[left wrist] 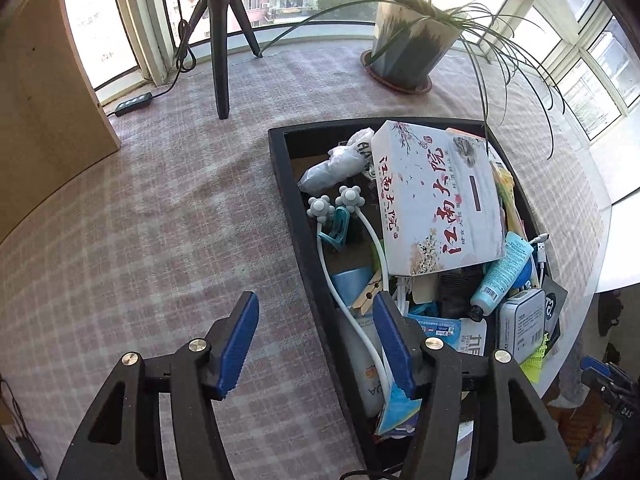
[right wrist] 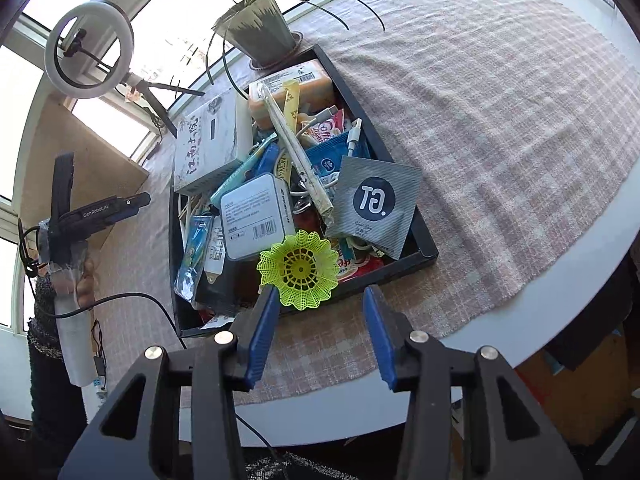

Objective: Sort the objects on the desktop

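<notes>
A black tray [left wrist: 280, 168] [right wrist: 404, 268] on the checked cloth is heaped with small things. On the heap lie a white flower-printed box [left wrist: 436, 200] [right wrist: 208, 148], a blue tube [left wrist: 504, 272], a white tin [right wrist: 256, 216], a grey "TG" pouch [right wrist: 372, 204] and a white two-headed massager [left wrist: 320, 206]. My left gripper [left wrist: 315, 298] hangs open above the tray's left wall, nothing between its pads. A yellow shuttlecock [right wrist: 300, 270] rests at the tray's near edge. My right gripper [right wrist: 320, 292] is open just short of it, not clamped on it.
A potted plant [left wrist: 408, 52] [right wrist: 260, 36] stands behind the tray. A black tripod [left wrist: 220, 60] carries a ring light [right wrist: 88, 48] at the back left, beside a wooden board [left wrist: 48, 92]. Bare cloth [left wrist: 160, 220] spreads left of the tray. The white table rim [right wrist: 520, 340] curves close by.
</notes>
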Motion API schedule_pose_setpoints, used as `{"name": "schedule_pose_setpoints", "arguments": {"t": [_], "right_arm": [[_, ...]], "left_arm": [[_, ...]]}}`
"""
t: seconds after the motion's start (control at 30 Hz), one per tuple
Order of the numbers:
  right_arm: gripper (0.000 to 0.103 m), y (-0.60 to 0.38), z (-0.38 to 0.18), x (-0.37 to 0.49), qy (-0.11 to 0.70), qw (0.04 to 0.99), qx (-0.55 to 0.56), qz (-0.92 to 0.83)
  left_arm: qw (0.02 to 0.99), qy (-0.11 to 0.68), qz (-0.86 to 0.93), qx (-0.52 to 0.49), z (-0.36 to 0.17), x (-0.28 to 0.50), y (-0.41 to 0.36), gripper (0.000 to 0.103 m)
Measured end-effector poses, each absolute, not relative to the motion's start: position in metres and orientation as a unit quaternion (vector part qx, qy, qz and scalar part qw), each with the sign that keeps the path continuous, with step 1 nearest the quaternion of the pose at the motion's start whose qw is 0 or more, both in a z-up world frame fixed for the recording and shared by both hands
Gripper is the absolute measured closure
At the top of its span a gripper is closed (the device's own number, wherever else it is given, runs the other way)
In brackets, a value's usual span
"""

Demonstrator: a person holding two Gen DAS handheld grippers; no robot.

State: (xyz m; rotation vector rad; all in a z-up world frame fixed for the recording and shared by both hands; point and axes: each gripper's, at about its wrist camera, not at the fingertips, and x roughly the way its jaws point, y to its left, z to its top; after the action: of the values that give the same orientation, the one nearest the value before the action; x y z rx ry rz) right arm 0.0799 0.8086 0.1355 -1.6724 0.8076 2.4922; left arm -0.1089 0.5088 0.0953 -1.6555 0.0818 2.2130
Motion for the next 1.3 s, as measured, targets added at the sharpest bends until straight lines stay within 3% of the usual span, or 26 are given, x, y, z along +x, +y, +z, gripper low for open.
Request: {"name": "schedule_pose_setpoints", "arguments": {"t": [0.13,0.2,0.73,1.3], "right_arm": [[0.058,0.780,0.143,0.062,0.230,-0.004,-0.536,0.812],[0.054,0.763,0.146,0.055,0.211,-0.012,-0.534,0.818],[0.042,0.601,0.163,0.018,0.098,-0.081,-0.512,0.849],[0.042,0.407,0.148,0.015,0.034,-0.192,-0.505,0.841]], "left_arm": [[0.169,0.016,0.798,-0.578,0.102,-0.089,0.477,0.042],[0.158,0.006,0.805,-0.572,0.105,-0.079,0.461,0.030],[0.067,-0.036,0.830,-0.552,0.107,-0.001,0.347,0.026],[-0.030,-0.079,0.818,-0.570,0.073,0.054,0.209,0.027]]}}
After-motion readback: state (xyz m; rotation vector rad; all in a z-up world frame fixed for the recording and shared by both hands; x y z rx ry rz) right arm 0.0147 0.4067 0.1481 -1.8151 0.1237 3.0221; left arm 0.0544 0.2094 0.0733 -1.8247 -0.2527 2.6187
